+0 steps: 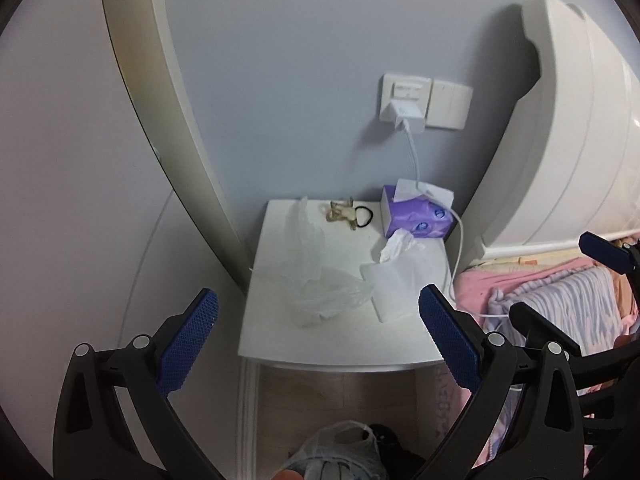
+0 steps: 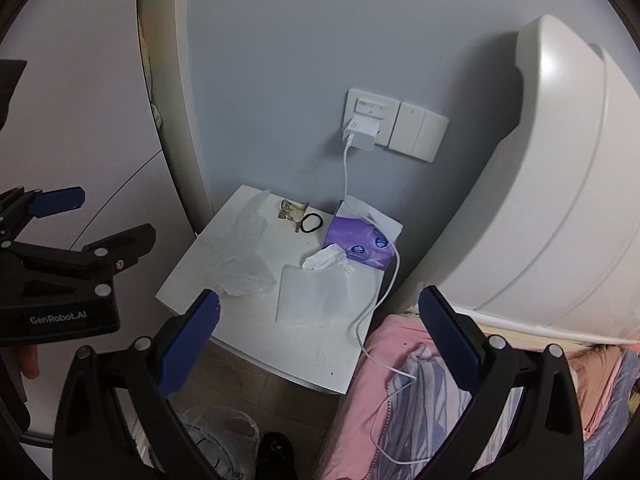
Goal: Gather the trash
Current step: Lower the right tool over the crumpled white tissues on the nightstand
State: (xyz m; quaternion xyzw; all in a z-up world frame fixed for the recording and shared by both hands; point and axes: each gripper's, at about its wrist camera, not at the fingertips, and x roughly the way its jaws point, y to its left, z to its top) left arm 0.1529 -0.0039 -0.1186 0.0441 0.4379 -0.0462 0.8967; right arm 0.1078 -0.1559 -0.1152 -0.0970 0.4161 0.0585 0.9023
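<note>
Both tongs, left [image 1: 318,336] and right [image 2: 320,334], gape wide, empty; that crumpled tissue [image 1: 396,245] on the worktop [image 1: 320,344] looks feather-light and soft, so I'd pinch its bunched top.

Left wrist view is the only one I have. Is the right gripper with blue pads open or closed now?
Observer: Open. The right gripper has both pads wide apart and holds nothing.
Operator: And where does the white charging cable go after the table?
Observer: The white charging cable drops off the right edge of the white bedside table and trails across the blue-and-white striped blanket; its end I cannot see.
</note>
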